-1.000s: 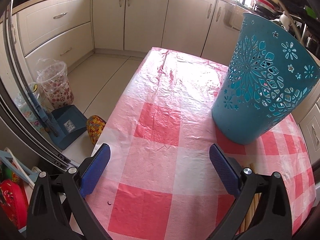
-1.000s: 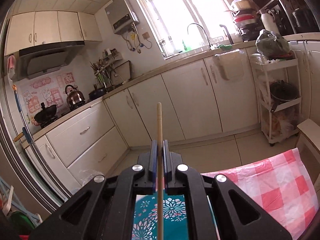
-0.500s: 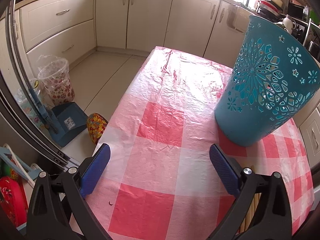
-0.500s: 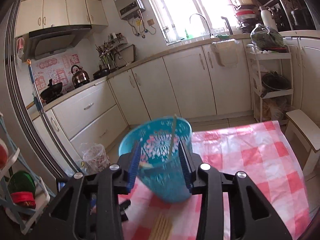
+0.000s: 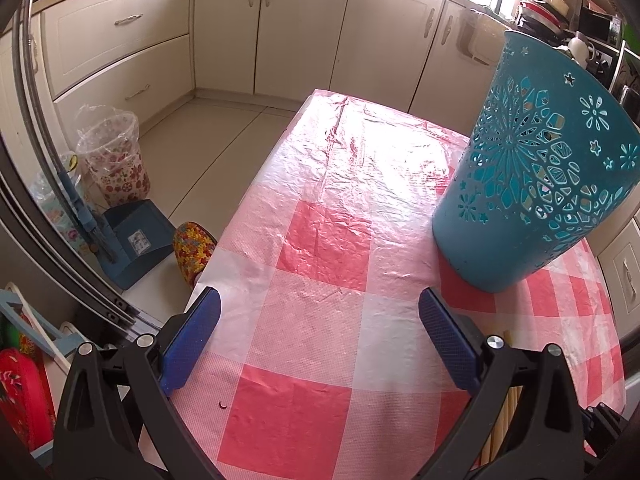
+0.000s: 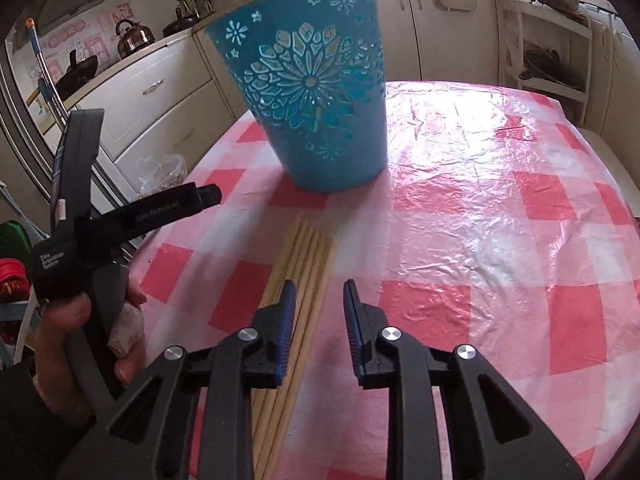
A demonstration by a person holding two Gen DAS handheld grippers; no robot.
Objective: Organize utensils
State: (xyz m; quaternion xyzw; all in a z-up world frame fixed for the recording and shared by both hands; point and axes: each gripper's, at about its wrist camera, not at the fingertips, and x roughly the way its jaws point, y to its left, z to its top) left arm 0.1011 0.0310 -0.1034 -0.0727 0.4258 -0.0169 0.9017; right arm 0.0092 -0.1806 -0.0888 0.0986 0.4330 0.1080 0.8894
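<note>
Nearest the right tongs (image 6: 318, 304), the blue pads stand a little apart and are closing, with only checked cloth showing in the gap; nothing is pinched. Their left pad sits over the near end of a bundle of pale wooden chopsticks (image 6: 308, 252) lying flat on the counter (image 6: 500, 216), so the sticks run forward just left of the gap and point toward the basket. Left of these tongs, a person's hand (image 6: 80, 328) grips the handle of the left tongs (image 6: 208, 196), seen from the side above the counter's left edge.

From the left tongs' own view, the left tongs (image 5: 320, 324) are spread wide and empty, hovering over red and white squares of the cloth. A few chopstick ends (image 5: 508, 396) peek out beside and beneath their right finger.

Further ahead, the teal cut-out basket (image 6: 320, 92) stands upright on the counter, beyond the far tips of the chopsticks and clear of them; from the left tongs it lies ahead and to the right (image 5: 536, 168). Beyond it the cloth runs on to the counter's far edge, with cream kitchen cabinets (image 5: 280, 28) behind.
</note>
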